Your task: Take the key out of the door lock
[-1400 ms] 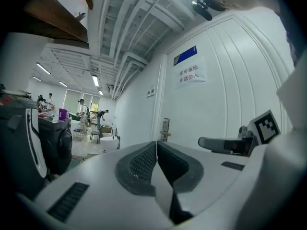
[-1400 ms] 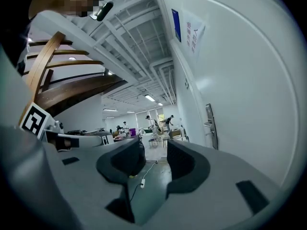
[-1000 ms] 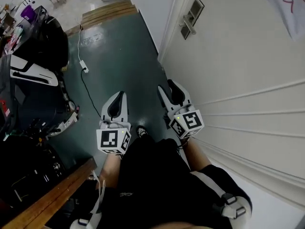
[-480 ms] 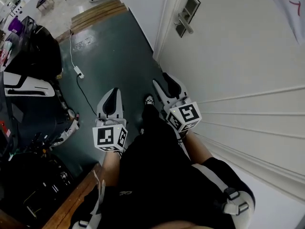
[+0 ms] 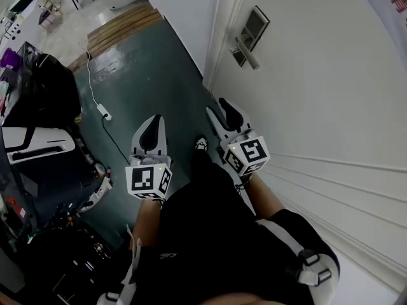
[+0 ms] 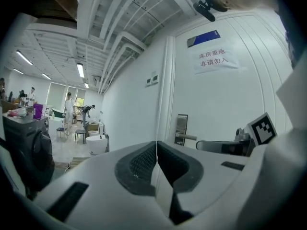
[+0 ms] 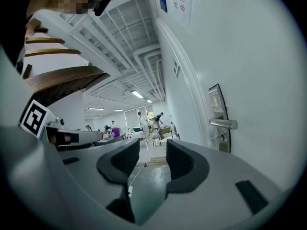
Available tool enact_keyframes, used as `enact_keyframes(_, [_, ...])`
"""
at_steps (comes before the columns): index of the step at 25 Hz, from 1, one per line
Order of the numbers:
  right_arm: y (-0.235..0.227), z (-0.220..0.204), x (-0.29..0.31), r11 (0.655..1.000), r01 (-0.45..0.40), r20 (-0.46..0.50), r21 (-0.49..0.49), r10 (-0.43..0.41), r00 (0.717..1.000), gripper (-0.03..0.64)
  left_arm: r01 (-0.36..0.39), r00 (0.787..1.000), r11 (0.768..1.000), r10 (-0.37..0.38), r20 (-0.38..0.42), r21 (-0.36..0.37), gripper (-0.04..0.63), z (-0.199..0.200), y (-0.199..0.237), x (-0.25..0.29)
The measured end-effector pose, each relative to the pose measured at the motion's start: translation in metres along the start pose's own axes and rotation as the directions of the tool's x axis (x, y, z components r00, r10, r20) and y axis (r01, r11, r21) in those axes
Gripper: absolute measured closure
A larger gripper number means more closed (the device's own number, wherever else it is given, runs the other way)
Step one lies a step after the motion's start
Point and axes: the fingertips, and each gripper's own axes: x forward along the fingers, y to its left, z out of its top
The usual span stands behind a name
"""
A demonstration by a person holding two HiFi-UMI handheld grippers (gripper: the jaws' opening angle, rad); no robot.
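The small metal key (image 7: 220,136) sits in the dark rectangular lock plate (image 5: 249,30), just below the silver lever handle (image 5: 248,52) on the white panelled door (image 5: 318,88); it is too small for any detail to be made out. The right gripper (image 5: 216,107) is held well short of the lock, pointing along the door face. Its jaws stand apart with a clear gap and nothing between them. The left gripper (image 5: 154,117) is beside it, farther from the door, over the dark green floor (image 5: 159,68). Its jaws are pressed together, pad to pad, and hold nothing. A white cable (image 5: 95,97) lies on the floor.
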Motion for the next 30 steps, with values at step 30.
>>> enact_keyframes(30, [-0.139, -0.025, 0.112, 0.969, 0.242, -0.091, 0.057, -0.237, 0.967, 0.449, 0.38, 0.913, 0.923, -0.366, -0.179, 0.052, 0.569, -0.021, -0.014, 0.267])
